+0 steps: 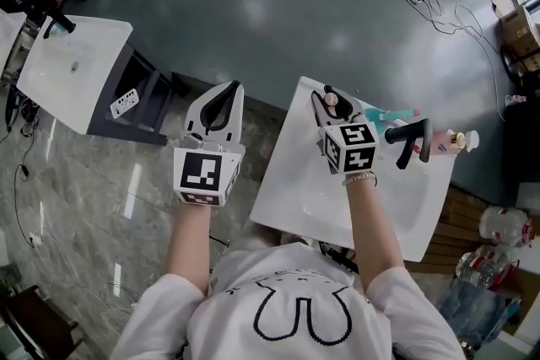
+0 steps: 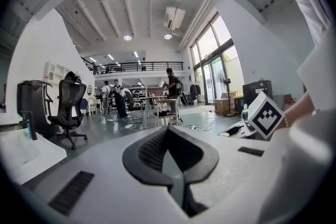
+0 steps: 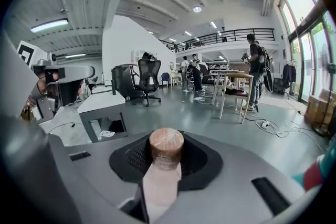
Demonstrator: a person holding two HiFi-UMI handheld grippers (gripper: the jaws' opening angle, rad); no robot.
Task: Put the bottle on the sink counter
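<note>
bottle (image 3: 161, 176) is clamped in the right tongs (image 1: 333, 105), its brown cap toward their tips, over the sink counter (image 1: 291, 181). left tongs (image 2: 168, 131) closed, empty. risk: released tilted, it may topple, or bump the faucet (image 1: 411, 143) beside the right tongs.

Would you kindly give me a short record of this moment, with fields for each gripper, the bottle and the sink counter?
left gripper: jaws together, empty, left of the counter
right gripper: shut on the bottle, over the counter
bottle: pink body, brown cap, clamped between the jaws, not yet released
sink counter: white, in front of the person
faucet: black, on the counter, right of the right gripper
</note>
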